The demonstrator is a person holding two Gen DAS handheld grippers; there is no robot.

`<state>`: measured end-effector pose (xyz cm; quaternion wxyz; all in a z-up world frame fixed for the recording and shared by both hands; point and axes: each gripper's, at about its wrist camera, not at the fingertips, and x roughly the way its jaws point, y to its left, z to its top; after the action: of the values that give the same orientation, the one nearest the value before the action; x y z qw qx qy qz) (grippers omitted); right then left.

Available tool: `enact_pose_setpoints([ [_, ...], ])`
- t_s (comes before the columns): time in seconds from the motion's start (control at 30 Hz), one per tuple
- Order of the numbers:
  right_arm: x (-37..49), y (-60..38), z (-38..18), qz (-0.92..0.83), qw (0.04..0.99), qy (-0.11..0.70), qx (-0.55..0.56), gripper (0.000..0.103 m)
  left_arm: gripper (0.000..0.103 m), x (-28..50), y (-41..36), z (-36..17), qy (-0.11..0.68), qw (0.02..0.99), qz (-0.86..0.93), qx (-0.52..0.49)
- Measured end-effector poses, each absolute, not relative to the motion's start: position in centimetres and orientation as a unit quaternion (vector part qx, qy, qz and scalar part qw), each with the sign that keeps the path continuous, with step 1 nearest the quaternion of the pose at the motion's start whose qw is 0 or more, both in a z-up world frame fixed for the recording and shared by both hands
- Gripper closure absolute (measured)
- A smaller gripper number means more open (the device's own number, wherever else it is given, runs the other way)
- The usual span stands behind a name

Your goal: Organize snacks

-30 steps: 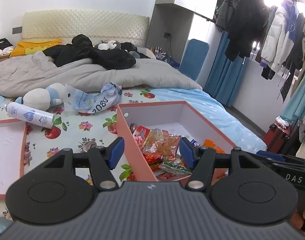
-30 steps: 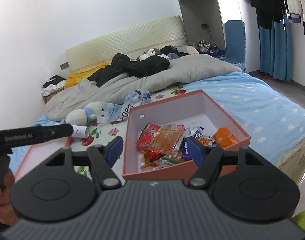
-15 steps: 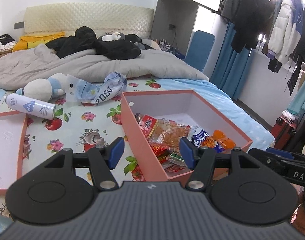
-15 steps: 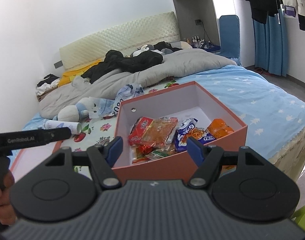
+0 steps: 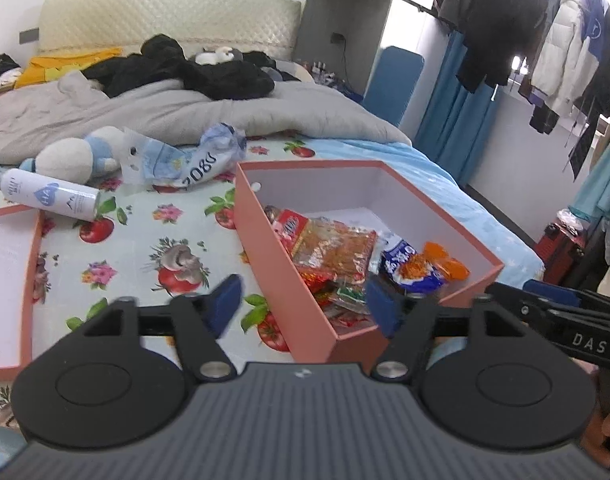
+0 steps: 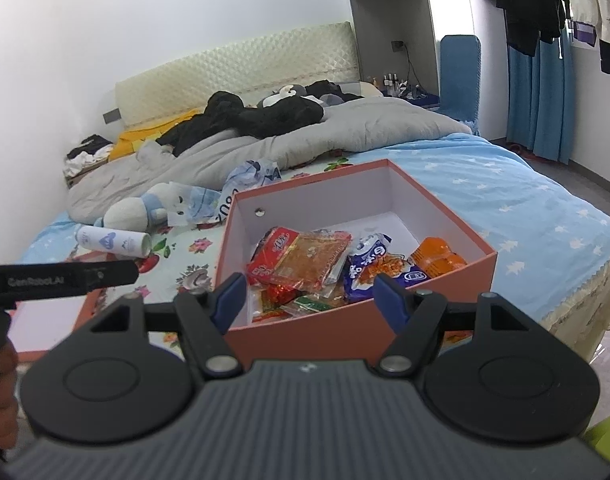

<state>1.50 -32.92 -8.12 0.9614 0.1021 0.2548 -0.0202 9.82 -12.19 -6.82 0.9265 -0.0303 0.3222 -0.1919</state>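
So the snacks (image 6: 325, 264) are all piled loose in the open pink box (image 6: 445, 280) on the bed (image 5: 117, 248), with its lid (image 5: 5, 280) lying off to the left. Both the left tongs (image 5: 301, 306) and right tongs (image 6: 309, 294) hang wide open over the near edge, gripping nothing. Honestly this could be packets just dropped in or about to get sorted, can't tell which.

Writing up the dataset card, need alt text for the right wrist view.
An open right claw hangs empty over the near edge of a pink box on a bed, with snack packets piled loosely inside. Left of the box lie a white spray can, a plush toy and the box lid; the left claw's black handle crosses the left edge.
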Motion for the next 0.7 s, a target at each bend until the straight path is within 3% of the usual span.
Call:
enact_pose_setpoints([
  [0.13,1.57,-33.07,-8.27,-0.028,0.962,0.253,0.102,0.031,0.009,9.64,-12.44,-6.79,0.315,0.931,-0.183,-0.019],
  [0.17,1.64,-33.1,-8.3,-0.03,0.962,0.254,0.1,0.025,0.006,9.68,-12.42,-6.78,0.313,0.932,-0.18,-0.019],
  [0.2,1.69,-33.13,-8.31,-0.032,0.962,0.254,0.098,0.011,0.005,9.7,-12.35,-6.75,0.313,0.933,-0.178,-0.021],
  [0.3,1.71,-33.27,-8.29,-0.035,0.962,0.255,0.093,0.0,0.004,9.85,-12.1,-6.69,0.314,0.934,-0.172,-0.025],
  [0.7,1.59,-33.55,-7.98,-0.038,0.964,0.246,0.096,0.0,0.002,10.03,-11.85,-6.33,0.315,0.935,-0.161,-0.022],
])
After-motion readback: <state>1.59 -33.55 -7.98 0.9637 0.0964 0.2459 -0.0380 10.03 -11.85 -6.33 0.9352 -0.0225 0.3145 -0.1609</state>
